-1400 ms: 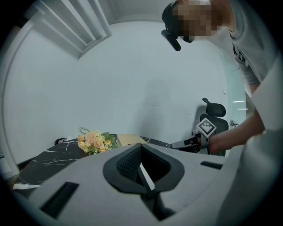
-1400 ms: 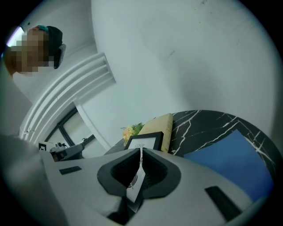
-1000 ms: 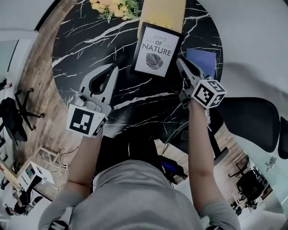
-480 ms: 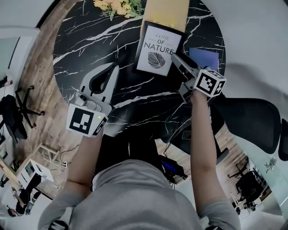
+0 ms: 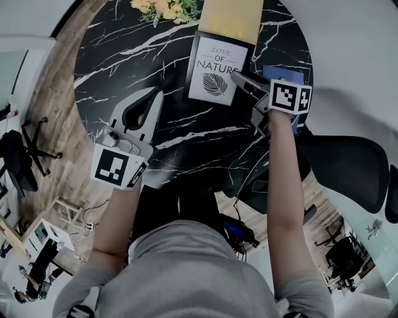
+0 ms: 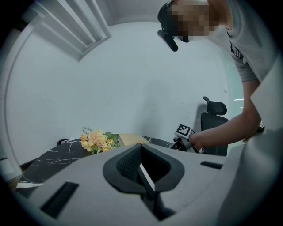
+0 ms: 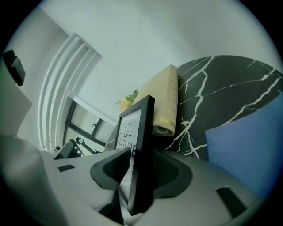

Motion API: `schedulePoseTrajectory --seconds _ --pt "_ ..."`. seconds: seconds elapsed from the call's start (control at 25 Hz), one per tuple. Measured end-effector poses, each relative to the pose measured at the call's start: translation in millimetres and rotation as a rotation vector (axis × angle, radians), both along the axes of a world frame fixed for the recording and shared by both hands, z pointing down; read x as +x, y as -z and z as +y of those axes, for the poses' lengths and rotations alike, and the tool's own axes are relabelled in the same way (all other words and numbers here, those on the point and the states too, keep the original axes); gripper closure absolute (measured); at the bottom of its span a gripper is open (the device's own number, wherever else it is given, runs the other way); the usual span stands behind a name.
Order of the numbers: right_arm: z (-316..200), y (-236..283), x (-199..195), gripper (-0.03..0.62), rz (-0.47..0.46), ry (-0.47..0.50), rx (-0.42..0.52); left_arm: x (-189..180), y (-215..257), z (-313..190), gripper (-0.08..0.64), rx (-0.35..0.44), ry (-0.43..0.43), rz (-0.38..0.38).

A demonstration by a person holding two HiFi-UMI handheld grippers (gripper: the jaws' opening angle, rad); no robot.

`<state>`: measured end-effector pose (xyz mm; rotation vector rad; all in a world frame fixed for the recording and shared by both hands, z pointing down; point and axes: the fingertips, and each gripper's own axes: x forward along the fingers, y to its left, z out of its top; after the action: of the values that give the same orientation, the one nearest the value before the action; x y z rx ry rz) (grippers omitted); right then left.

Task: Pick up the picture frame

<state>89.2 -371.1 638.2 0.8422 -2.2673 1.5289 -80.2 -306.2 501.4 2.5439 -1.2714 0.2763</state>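
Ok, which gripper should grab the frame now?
Right. The right gripper has open jaws astride one edge of the frame. The left gripper is shut and apart from the frame, nearer the person.

You have a black marble table (image 5: 124,68) below you; yellow flowers (image 5: 165,9) lie at its far edge, a tan folded cloth (image 5: 230,18) just beside them; a blue pad (image 7: 247,150) lies near the right rim; a black office chair (image 5: 348,168) stands off that side.
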Motion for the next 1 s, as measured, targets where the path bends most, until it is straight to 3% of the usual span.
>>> schedulePoseTrajectory --seconds 0.16,0.4,1.0 --pt "-1 -3 -4 0.436 -0.062 0.051 -0.074 -1 -1 1 0.554 -0.002 -0.002 -0.002" --pt "-1 21 -22 0.5 -0.322 0.058 -0.079 -5 0 1 0.554 -0.004 0.002 -0.007" --pt "0 58 -13 0.52 -0.548 -0.034 0.009 -7 13 2 0.554 0.011 0.004 0.002"
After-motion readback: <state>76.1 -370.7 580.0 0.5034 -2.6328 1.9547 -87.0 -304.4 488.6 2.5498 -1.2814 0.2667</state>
